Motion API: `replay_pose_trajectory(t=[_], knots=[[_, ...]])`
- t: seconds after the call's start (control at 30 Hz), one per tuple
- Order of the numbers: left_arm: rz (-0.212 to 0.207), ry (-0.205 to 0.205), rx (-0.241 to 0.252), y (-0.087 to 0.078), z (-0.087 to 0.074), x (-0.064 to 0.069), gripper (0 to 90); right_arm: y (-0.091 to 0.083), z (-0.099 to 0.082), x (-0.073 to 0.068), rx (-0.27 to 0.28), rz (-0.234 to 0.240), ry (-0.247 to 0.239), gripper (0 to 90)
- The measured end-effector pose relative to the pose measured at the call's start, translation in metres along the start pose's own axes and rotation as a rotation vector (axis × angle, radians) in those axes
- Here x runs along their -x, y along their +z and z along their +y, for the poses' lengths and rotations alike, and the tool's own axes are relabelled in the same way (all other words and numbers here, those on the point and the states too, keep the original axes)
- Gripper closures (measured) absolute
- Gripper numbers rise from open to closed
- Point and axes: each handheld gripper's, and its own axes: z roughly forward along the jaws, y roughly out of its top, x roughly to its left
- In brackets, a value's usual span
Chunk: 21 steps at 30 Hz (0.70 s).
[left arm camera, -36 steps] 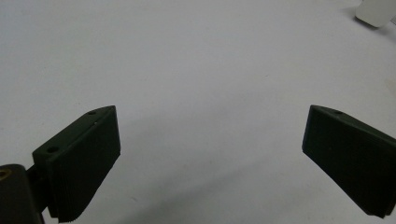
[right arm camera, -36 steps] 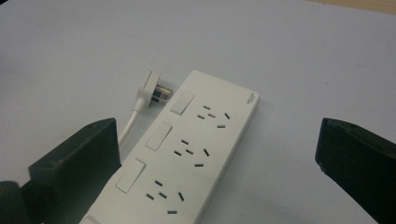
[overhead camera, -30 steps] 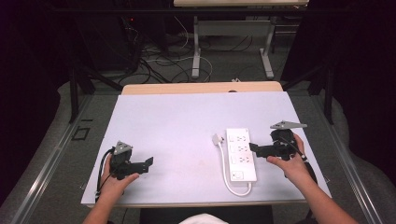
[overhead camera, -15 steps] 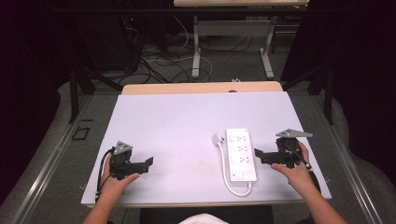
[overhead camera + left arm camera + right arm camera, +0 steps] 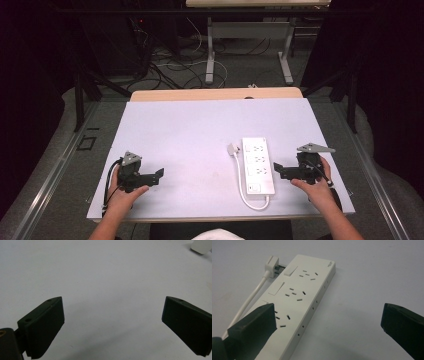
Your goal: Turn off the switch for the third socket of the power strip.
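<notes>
Right gripper [image 5: 278, 172]: one, held in the person's right hand [image 5: 316, 185] at the near right of the table [image 5: 185, 125]. Jaws spread wide, holding nothing. In the right gripper view its own jaws frame the near end of the power strip, the left jaw overlapping the strip's near corner in the picture; whether it touches cannot be told.

Left gripper [image 5: 157, 175]: one, held in the left hand [image 5: 125, 192] at the near left. Jaws spread wide over bare tabletop, holding nothing, well apart from the strip.

Power strip [image 5: 257, 165]: one, white, lying flat on the table, long axis running away from the person, just beside the right gripper. Three socket groups in a row [image 5: 294, 293], with rocker switches alongside them.

Plug [image 5: 233, 148]: one, white, lying at the strip's far end, prongs pointing toward it.

Cord [image 5: 250, 200]: one, white, looping from the strip's near end round its left side to the plug.

Risks, as judged: the strip is smooth and light, so a jaw closing on a corner rather than across its width would likely skid it sideways. A grip too near the end could tilt it. The loose cord may drag the plug or snag a jaw if the strip is moved.
</notes>
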Motion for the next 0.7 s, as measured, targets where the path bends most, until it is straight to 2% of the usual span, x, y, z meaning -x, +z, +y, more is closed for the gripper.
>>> replay_pose_trajectory(t=[0.37, 0.7], knots=[[0.000, 0.004, 0.000, -0.0006, 0.0001, -0.0006, 4.3, 0.0012, -0.0075, 0.0046, -0.002, -0.003, 0.042, 0.0], [0.000, 0.003, 0.002, -0.0005, 0.0004, -0.0006, 4.2, 0.0028, -0.0098, 0.0052, -0.005, -0.003, 0.047, 0.0]])
